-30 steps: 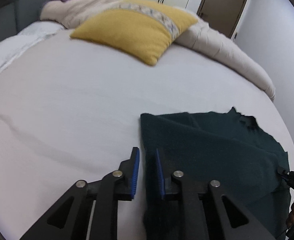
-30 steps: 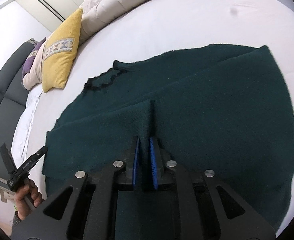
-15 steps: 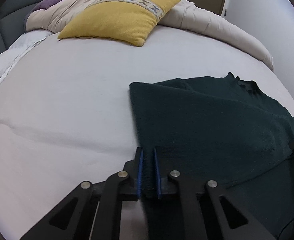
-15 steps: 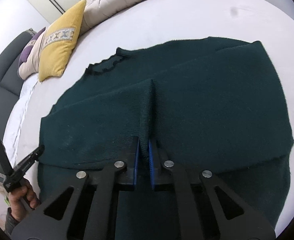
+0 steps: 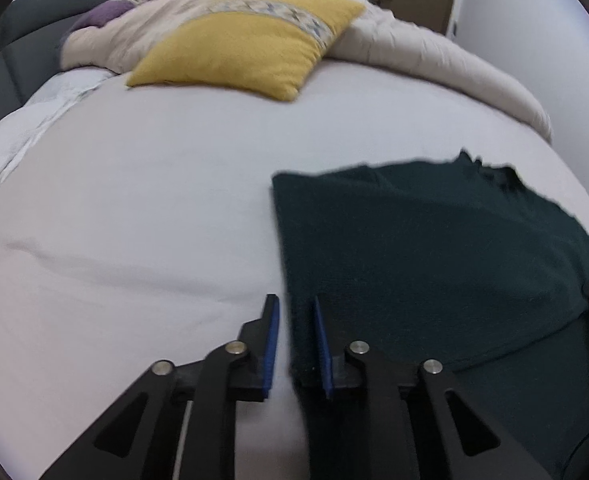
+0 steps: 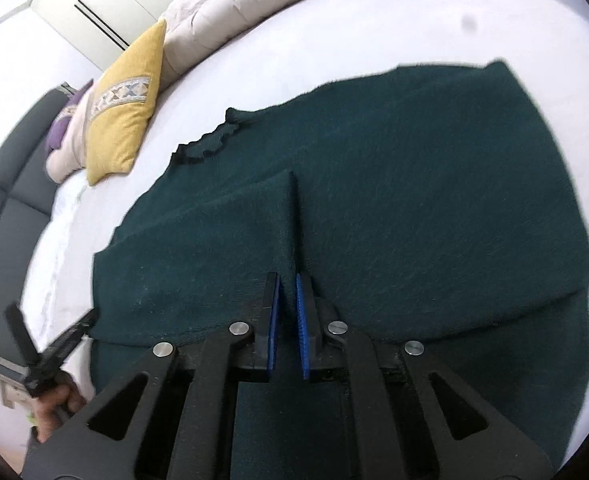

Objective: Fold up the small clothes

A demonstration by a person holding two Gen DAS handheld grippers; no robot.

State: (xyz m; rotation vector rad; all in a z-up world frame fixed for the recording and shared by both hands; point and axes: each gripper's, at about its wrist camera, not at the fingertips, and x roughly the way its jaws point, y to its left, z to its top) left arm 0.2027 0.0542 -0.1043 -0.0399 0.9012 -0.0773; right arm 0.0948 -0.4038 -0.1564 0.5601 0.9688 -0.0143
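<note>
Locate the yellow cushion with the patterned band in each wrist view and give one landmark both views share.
Left wrist view: the yellow cushion with the patterned band lies top centre, at the far side of the bed.
Right wrist view: it sits at the upper left, standing on edge.
Shared landmark: the dark green knitted sweater, spread on the white sheet.

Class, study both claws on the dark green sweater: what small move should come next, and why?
Probably lift both claws together. The right claw pinches a ridge of the sweater; the left claw is opening with the sweater's edge between its pads, so it should close again first.
</note>
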